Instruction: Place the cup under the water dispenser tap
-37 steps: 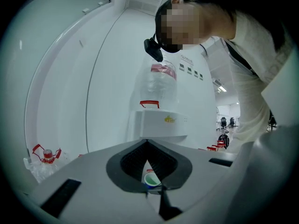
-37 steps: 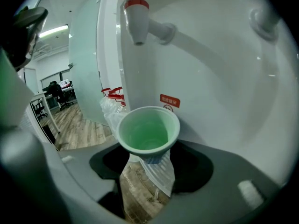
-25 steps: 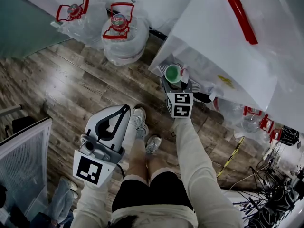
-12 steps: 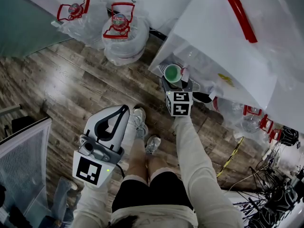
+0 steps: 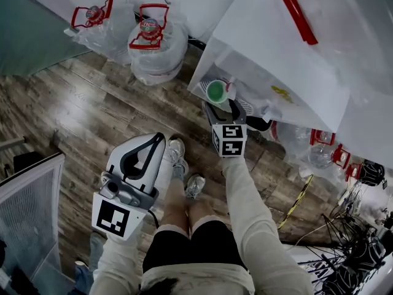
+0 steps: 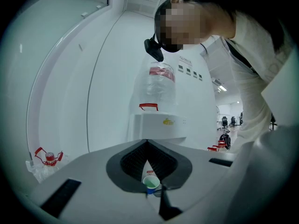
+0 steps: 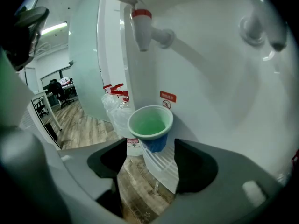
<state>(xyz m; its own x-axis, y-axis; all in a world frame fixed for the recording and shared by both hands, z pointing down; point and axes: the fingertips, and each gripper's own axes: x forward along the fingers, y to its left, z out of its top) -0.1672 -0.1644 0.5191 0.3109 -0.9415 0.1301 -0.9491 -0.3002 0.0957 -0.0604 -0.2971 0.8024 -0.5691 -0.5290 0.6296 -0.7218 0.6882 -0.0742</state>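
Wrapped water bottles [image 5: 151,40] with red handles stand on the wooden floor [image 5: 73,109] at far left. Nearer us, the left gripper [image 5: 159,139] hangs over the floor beside our shoes [image 5: 178,152]. Its claw is clenched tip to tip with nothing in it. To the right, the right gripper [image 5: 221,105] reaches toward the white water dispenser [image 5: 264,60]. Its claw is released, and the jaws are opening on either side of the green cup [image 7: 150,125] without pressing on it. The cup stands upright on the dispenser's ribbed drip tray [image 7: 162,164], just past the jaw tips and below the red-collared tap [image 7: 141,28]. A second tap [image 7: 254,27] juts out further right, and we cannot make out its colour. More bottles [image 5: 319,149] and a tangle of cables [image 5: 353,257] lie on the floor at far right.
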